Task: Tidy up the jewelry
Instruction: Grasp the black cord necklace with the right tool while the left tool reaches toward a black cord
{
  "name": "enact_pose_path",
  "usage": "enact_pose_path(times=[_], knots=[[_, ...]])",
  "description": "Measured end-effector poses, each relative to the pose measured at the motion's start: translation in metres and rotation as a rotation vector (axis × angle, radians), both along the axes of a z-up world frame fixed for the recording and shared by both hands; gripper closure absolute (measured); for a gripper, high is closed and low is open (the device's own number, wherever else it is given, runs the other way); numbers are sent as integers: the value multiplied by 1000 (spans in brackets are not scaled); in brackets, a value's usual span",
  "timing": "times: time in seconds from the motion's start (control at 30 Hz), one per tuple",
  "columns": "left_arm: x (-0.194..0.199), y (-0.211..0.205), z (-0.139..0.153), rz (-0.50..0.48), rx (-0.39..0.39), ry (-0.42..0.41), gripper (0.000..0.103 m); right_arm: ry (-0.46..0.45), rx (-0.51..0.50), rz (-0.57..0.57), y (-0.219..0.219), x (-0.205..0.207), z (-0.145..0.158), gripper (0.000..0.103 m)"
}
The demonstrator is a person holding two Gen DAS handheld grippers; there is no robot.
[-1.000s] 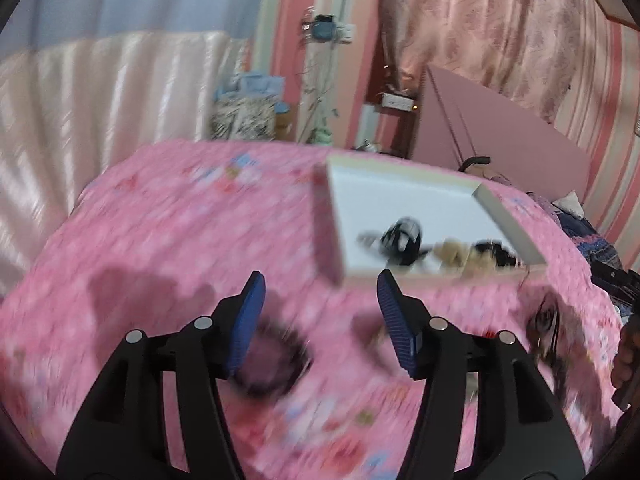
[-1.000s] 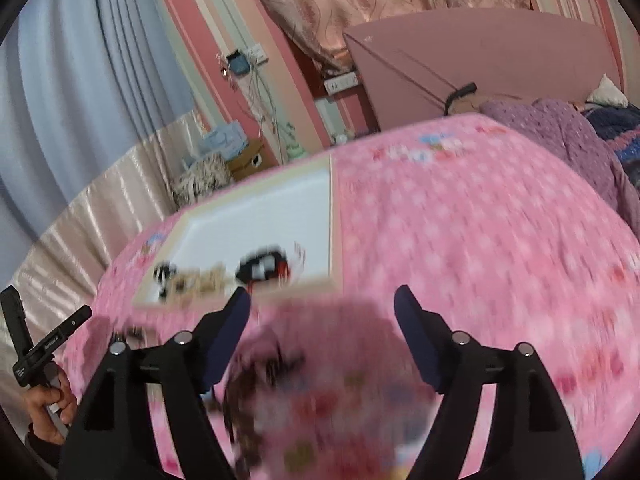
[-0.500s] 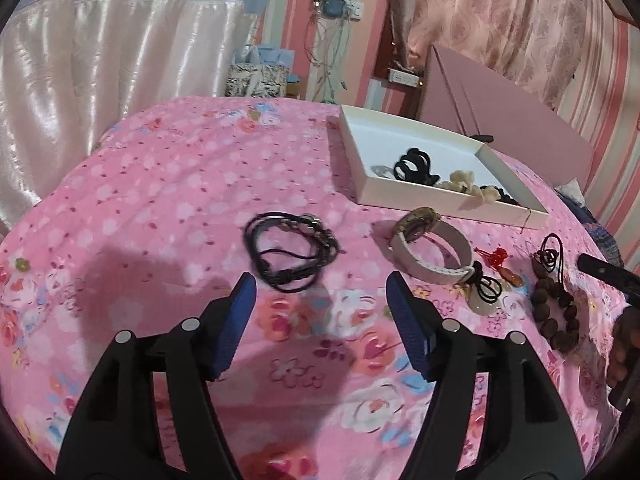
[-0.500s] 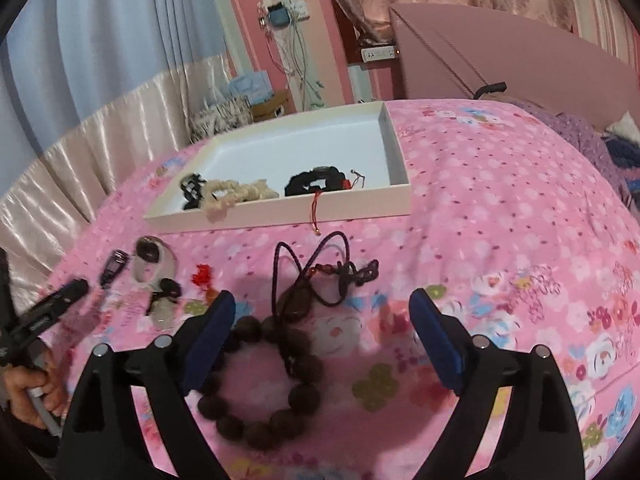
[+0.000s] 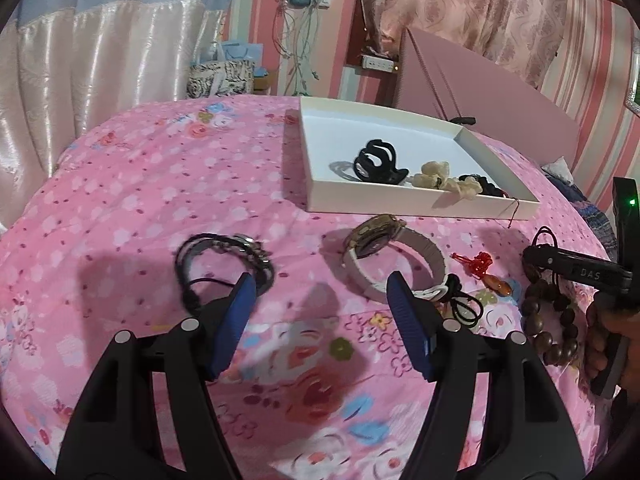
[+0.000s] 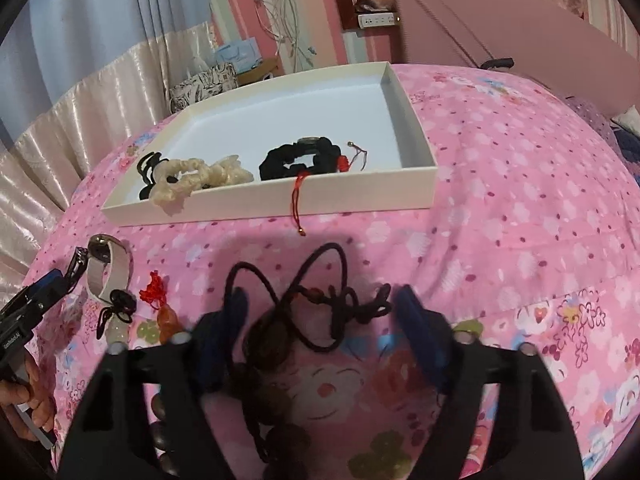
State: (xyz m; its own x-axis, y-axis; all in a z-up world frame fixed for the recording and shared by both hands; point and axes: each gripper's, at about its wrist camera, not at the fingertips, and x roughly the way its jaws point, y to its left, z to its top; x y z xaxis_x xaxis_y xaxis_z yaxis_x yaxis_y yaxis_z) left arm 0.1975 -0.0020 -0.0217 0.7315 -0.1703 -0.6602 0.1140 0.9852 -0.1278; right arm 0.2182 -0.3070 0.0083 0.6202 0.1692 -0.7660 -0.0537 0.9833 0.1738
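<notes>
A pink floral bed (image 5: 160,184) is carrying a white tray (image 6: 416,148) that is holding scrunchies and a black clip, while a watch (image 5: 396,256), a black cord bracelet (image 5: 224,256) and a bead bracelet (image 5: 556,320) are lying loose in front of it. The left tongs (image 5: 318,292) are standing spread over bare cover between cord bracelet and watch. The right tongs (image 6: 322,312) are closing around a black cord necklace (image 6: 316,300), not yet pinching it.
</notes>
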Motion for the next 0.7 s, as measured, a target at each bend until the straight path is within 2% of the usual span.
enact_pose_path(times=[0.07,0.1,0.13,0.27,0.43,0.6,0.7], knots=[[5,-5,-1,-7,-13,4,35,-2,10,-3,-2,0,0,55],[7,-9,0,-5,-13,7,35,-3,21,-5,-3,1,-1,64],[9,-12,-1,-7,-11,10,35,-3,32,-8,-5,1,-1,67],[21,-35,-2,-30,45,18,33,-2,82,8,-9,1,-3,85],[12,-46,-2,-52,0,11,34,1,80,11,-8,2,-3,86],[-8,-82,-3,-135,37,6,34,3,84,10,-8,2,-3,86],[-6,-96,-8,-158,48,48,34,5,93,10,-8,2,-4,86]])
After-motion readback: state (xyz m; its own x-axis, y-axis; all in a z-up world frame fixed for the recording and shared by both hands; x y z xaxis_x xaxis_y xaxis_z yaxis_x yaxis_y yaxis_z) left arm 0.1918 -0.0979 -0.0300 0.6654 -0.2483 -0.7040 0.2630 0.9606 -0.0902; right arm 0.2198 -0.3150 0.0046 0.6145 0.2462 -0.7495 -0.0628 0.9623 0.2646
